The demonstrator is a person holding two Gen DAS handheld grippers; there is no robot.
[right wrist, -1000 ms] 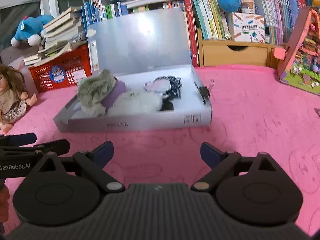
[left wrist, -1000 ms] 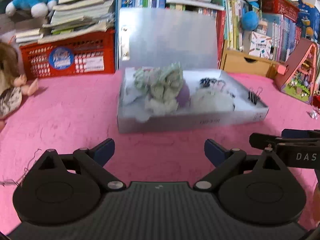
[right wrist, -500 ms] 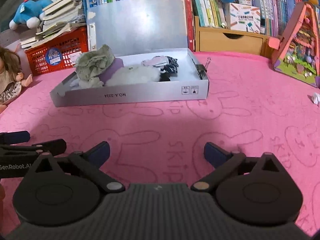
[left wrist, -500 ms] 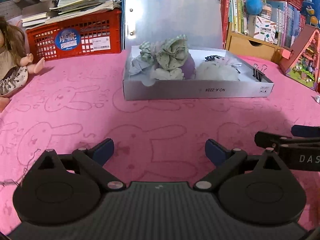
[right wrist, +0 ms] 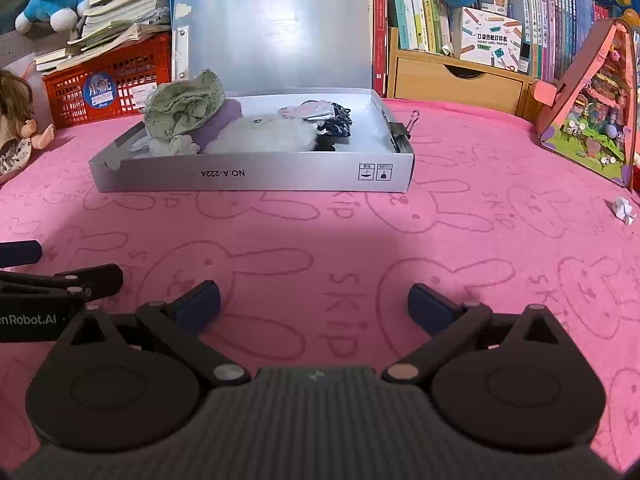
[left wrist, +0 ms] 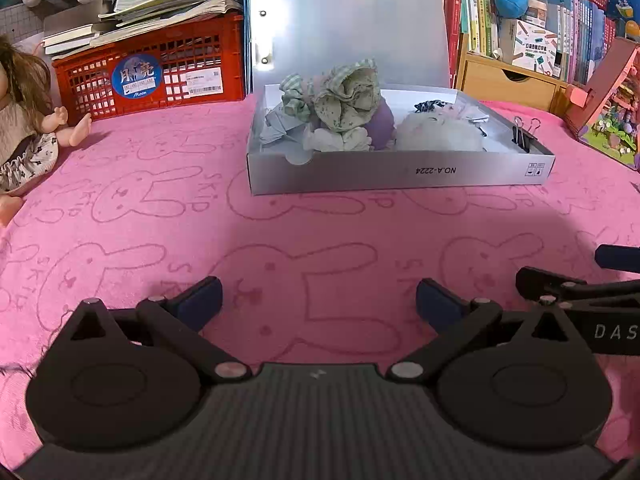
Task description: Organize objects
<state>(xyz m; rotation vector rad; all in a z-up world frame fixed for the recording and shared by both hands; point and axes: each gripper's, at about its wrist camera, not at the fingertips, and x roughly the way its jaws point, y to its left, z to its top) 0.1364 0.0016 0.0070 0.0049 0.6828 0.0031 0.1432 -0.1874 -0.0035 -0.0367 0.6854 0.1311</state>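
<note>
A shallow grey box with its lid raised stands on the pink rabbit-print cloth. Inside lie green frilly fabric pieces, a white fluffy item and a dark patterned piece. A black binder clip grips the box's right wall. My left gripper hovers over the cloth short of the box, its jaws opening with nothing between them. My right gripper is beside it, open and empty. Each gripper shows at the edge of the other's view.
A red crate under stacked books and a doll are at the left. Bookshelves and a wooden drawer unit line the back. A toy house and a small folded paper lie at the right.
Both views have steadied from blur, and the box sits a little higher and farther off in them. Both pairs of jaws have spread slightly wider.
</note>
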